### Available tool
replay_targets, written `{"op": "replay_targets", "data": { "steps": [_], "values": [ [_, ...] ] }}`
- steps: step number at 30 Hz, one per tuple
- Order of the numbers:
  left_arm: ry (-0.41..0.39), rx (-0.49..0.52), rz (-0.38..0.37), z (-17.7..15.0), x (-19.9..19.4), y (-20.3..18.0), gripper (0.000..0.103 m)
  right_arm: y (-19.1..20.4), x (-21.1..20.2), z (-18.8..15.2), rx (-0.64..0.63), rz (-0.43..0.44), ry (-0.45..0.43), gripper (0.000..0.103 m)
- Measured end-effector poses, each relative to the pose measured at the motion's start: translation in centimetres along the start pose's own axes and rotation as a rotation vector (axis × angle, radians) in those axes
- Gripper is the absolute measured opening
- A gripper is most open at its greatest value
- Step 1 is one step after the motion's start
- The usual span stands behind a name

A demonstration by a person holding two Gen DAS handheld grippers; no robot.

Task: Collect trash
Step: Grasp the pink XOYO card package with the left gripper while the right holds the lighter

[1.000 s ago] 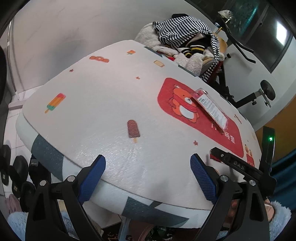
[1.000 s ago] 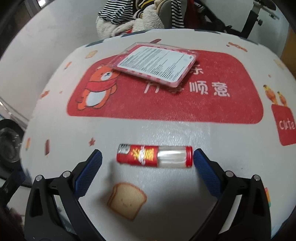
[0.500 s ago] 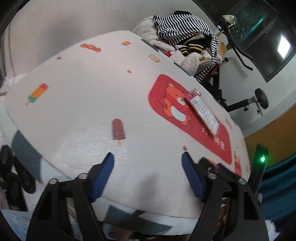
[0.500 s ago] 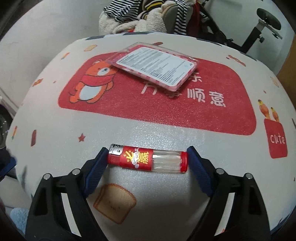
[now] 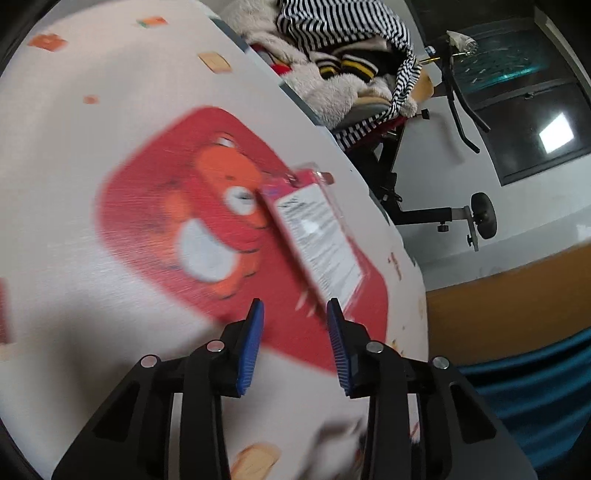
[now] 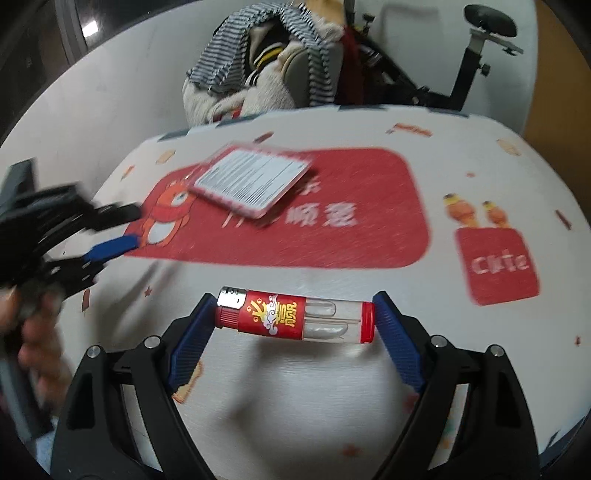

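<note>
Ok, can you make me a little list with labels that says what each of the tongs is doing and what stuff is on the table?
right tongs: shut on the lighter, gripped end to end, off the table
left tongs: open, holding nothing, pointed at the packet
packet: flat on the red bear mat
table: white cloth with little pictures
behind: striped clothes on a chair

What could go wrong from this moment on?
1. The right gripper pinches the lighter end to end by its small caps; it may pivot or pop out and drop.
2. The left gripper, jaws narrowed, heads for the flat packet; lying flush on the tablecloth, the packet may just slide away instead of being gripped.
</note>
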State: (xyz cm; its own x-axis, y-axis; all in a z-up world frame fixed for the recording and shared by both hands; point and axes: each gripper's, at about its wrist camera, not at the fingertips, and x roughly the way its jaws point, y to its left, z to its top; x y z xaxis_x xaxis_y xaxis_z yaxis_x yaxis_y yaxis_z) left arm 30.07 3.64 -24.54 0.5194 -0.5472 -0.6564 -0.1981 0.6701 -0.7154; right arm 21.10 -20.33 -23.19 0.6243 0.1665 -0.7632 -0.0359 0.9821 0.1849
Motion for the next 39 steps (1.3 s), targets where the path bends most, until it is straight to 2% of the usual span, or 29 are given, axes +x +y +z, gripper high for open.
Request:
{"op": "replay_targets", "data": {
  "steps": [4,5,6,7,11,16,17,18,20,23,27,32,35,39],
  "values": [
    [0.004,-0.035,0.029,1.1,3.3,-1.2,0.034,-1.9,-1.8,0.4,0.021,-0.002,-0.042,0.084],
    [0.003,-0.04,0.049,1.3,4.2,-1.4,0.033,-2.3,-2.2,0.4,0.026,-0.002,-0.045,0.084],
    [0.002,-0.041,0.064,1.4,4.6,-1.5,0.026,-2.6,-2.5,0.4,0.033,-0.002,-0.049,0.084],
    [0.001,-0.046,0.079,1.5,5.1,-1.6,0.024,-3.1,-2.8,0.5,0.043,0.0,-0.055,0.084],
    [-0.022,-0.062,0.128,1.9,6.3,-1.7,0.023,-4.8,-4.1,0.6,0.068,0.005,-0.069,0.084],
    [-0.055,-0.02,0.174,2.2,6.9,-2.3,0.023,-5.9,-5.0,0.3,0.084,0.009,-0.069,0.084],
    [-0.059,-0.004,0.188,2.3,6.9,-2.5,0.017,-6.1,-5.2,0.2,0.086,0.01,-0.069,0.084],
    [-0.064,0.016,0.204,2.2,6.9,-2.6,0.013,-6.3,-5.4,0.2,0.09,0.014,-0.071,0.084],
    [-0.088,0.053,0.206,2.0,6.5,-2.8,0.011,-6.7,-5.4,0.1,0.099,0.027,-0.072,0.084],
    [-0.105,0.19,0.172,1.5,4.9,-4.0,0.008,-7.6,-6.1,-0.2,0.119,0.068,-0.086,0.084],
    [-0.114,0.332,0.118,0.8,1.8,-5.5,0.004,-8.1,-6.6,-0.4,0.121,0.08,-0.095,0.084],
    [-0.087,0.498,0.087,-1.4,-2.1,-6.9,0.004,-8.3,-8.0,-0.5,0.125,0.09,-0.121,0.084],
    [-0.075,0.57,0.076,-3.3,-4.3,-7.4,0.004,-8.2,-9.0,-0.6,0.126,0.093,-0.136,0.084],
    [-0.075,0.611,0.056,-5.7,-7.2,-7.6,0.004,-8.1,-10.3,-0.8,0.122,0.101,-0.144,0.084]
  ]
}}
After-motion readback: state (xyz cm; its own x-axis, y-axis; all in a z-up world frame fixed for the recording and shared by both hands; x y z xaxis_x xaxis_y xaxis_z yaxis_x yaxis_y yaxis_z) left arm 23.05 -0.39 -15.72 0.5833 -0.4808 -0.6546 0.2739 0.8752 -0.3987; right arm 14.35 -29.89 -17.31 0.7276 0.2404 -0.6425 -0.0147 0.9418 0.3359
